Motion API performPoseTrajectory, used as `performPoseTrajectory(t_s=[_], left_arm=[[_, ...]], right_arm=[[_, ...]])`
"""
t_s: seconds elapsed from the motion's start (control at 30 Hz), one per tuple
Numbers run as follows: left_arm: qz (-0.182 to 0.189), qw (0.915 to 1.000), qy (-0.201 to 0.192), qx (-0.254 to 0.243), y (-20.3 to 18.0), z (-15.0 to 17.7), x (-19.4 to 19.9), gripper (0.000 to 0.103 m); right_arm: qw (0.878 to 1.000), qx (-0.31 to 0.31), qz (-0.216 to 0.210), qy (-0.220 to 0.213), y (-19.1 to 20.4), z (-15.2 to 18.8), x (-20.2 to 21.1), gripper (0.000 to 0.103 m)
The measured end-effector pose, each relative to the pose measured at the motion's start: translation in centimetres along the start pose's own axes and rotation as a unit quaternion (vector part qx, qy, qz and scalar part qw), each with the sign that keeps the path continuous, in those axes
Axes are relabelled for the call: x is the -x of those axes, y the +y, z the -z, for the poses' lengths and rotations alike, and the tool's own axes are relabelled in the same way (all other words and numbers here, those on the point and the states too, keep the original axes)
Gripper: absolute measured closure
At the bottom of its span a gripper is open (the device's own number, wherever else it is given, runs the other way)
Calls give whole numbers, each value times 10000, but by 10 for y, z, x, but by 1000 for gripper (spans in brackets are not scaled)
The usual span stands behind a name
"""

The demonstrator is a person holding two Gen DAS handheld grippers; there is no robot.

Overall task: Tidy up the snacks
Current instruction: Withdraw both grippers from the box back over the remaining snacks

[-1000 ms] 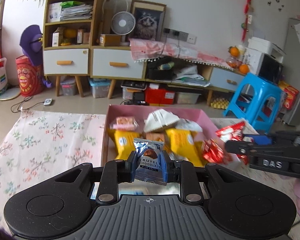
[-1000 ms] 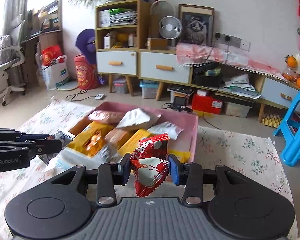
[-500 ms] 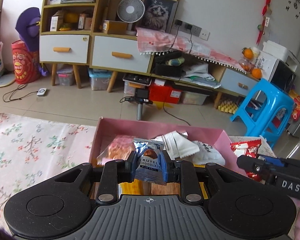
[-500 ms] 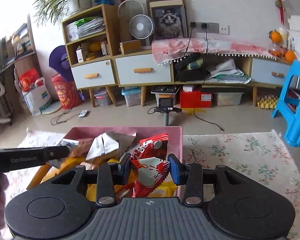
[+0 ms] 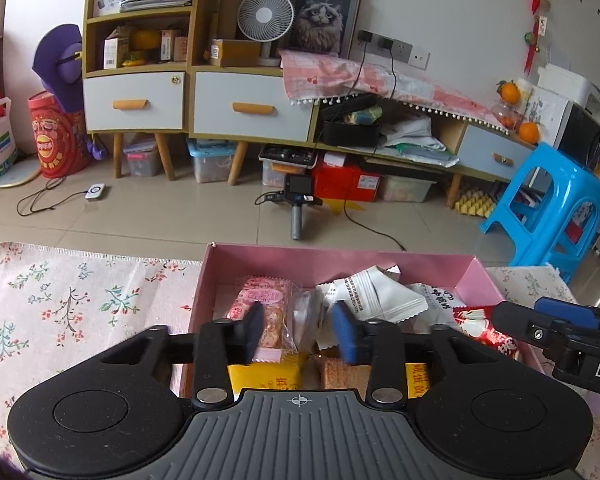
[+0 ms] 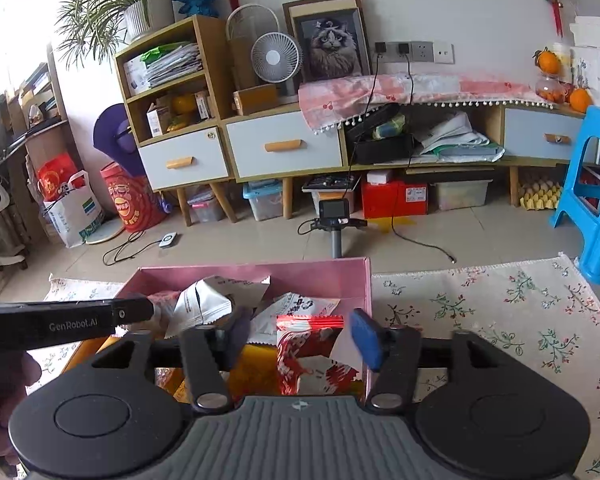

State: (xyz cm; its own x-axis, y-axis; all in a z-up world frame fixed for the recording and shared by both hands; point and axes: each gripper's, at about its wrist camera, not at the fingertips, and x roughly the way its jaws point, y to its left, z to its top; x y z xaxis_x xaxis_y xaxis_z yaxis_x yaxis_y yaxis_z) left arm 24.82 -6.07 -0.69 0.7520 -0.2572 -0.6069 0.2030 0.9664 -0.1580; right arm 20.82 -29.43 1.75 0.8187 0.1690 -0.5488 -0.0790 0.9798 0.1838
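1. Both grippers have carried their snacks over the pink box (image 5: pixel 340 258) since a second ago, and both sets of jaws have just been opening. The left gripper (image 5: pixel 300 334) stands spread with nothing between its pads; its blue chocolate packet is gone from view, presumably dropped below.
2. The right gripper (image 6: pixel 300 338) is also spread. The red packet (image 6: pixel 310 350) lies loose between its pads, touching neither that I can see, down inside the box.
3. These packets look light, crinkly and slippery, with soft, crushable contents. I would pinch them across the flat middle or a sealed edge, gently.
4. Ahead of the jaws the box is heaped with wrappers (image 5: pixel 374 294). Its far wall stands close beyond; the right wall is just beside the right gripper's outer pad.
5. Open cloth (image 6: pixel 500 308) lies outside either gripper. The grippers sit near each other, so withdrawing calls for care.
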Motion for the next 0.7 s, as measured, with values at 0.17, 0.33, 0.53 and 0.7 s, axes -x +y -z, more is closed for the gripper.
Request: performPoseTrajectory(t_s=[0.17,0.33,0.53,0.7], left_arm=[[92,9999,-96,-93,-1,1,17,38],[121,9996,-124,-216,0,6,40,25],[39,9990,-141,-431,3,17,71,20],[-29,9985,-143,-524,6,27,97,11]], right_arm=[[9999,124,51,-77,8,-3,10,31],[9995,276,132,-74,19,-7,25,19],[9992,338,213,-99,27,-8,49,13],[9987,390,310,-65,35,-4,66,11]])
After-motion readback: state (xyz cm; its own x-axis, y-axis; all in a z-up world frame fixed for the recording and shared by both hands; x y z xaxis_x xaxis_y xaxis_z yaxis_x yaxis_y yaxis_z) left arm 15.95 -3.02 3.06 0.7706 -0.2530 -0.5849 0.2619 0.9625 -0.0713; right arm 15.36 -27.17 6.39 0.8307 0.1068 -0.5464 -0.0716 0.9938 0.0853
